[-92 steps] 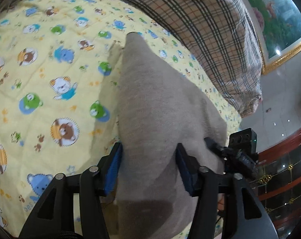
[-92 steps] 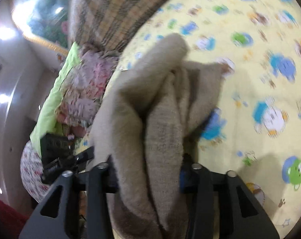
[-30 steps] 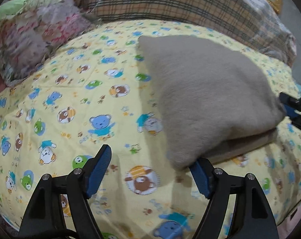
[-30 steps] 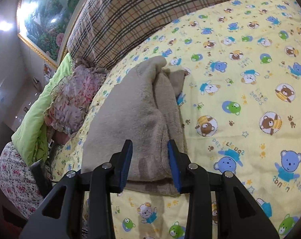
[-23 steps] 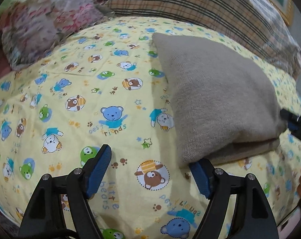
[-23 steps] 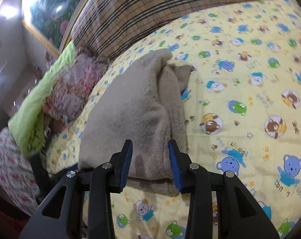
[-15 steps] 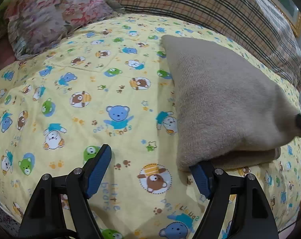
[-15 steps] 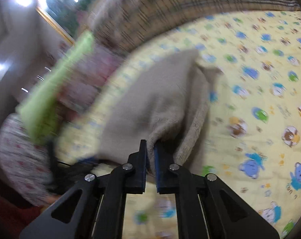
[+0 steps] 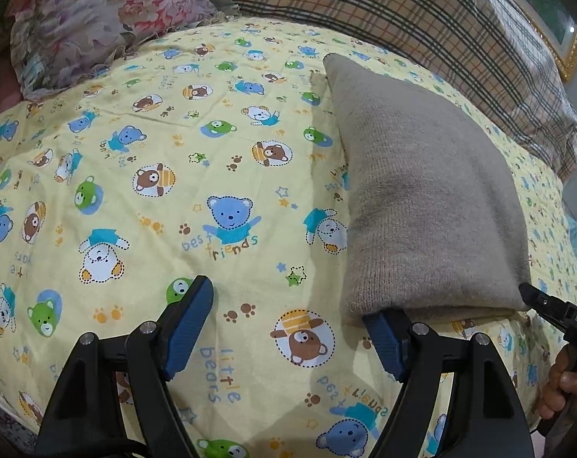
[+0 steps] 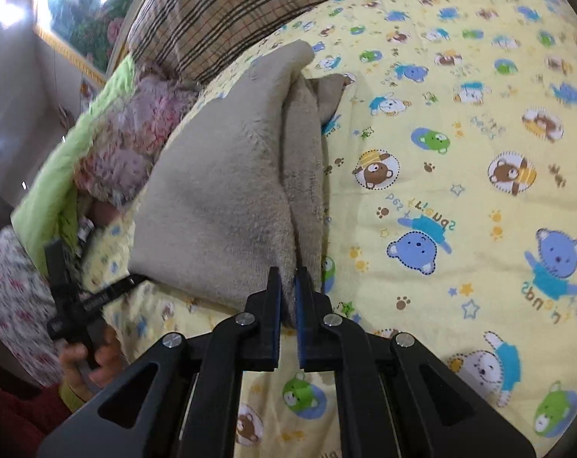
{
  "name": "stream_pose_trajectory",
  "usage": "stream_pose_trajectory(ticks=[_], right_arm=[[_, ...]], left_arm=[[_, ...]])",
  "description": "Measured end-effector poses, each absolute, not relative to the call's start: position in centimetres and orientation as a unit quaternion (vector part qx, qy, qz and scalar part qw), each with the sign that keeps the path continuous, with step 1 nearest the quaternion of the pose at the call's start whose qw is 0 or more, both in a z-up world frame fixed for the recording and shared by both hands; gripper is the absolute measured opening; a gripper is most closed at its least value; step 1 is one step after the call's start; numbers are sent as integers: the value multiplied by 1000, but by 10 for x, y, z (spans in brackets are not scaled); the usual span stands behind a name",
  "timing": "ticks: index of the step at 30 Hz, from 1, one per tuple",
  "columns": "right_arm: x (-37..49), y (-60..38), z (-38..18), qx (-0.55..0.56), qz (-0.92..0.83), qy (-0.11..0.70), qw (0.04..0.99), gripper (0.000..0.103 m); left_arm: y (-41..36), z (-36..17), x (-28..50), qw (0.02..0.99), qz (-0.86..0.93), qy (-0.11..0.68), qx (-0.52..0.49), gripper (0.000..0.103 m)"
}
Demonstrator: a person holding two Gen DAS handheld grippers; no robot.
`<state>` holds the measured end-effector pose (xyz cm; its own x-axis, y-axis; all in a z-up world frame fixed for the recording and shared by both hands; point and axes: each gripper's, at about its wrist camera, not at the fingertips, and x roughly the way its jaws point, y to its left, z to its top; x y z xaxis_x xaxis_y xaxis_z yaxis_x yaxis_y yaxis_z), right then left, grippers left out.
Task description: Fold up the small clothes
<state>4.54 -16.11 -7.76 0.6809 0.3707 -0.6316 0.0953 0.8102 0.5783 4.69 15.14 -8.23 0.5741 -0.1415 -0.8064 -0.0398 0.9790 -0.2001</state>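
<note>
One yellow bear-print bedsheet [image 9: 212, 191]

Both pictures are bright, and they bend round with dark corners. Lamps glare white at the top left of the right wrist view, whose left edge is blurry. Soft shadows lie on the bed sheet [image 9: 227, 374] below the fingers [image 9: 189, 316].

Bedsheet [image 9: 212, 191] open left of folded garment [image 9: 422, 191]; pillows [image 9: 403, 11] (plaid, floral) block far edge.

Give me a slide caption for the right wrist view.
Right claw shut on folded beige garment atop bear-print sheet.
</note>
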Motion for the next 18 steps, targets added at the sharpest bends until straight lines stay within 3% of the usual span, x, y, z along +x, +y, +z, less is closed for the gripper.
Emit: stream_pose_trajectory(ticks=[11,18], right_arm=[[29,-166,-52,322,68,355,875,12],[64,-160,-17,338,84,293,891,12]], left_arm=[[155,-33,17,893,-82,434,-81,78],[124,-5,70,905,-99,401,-103,76]])
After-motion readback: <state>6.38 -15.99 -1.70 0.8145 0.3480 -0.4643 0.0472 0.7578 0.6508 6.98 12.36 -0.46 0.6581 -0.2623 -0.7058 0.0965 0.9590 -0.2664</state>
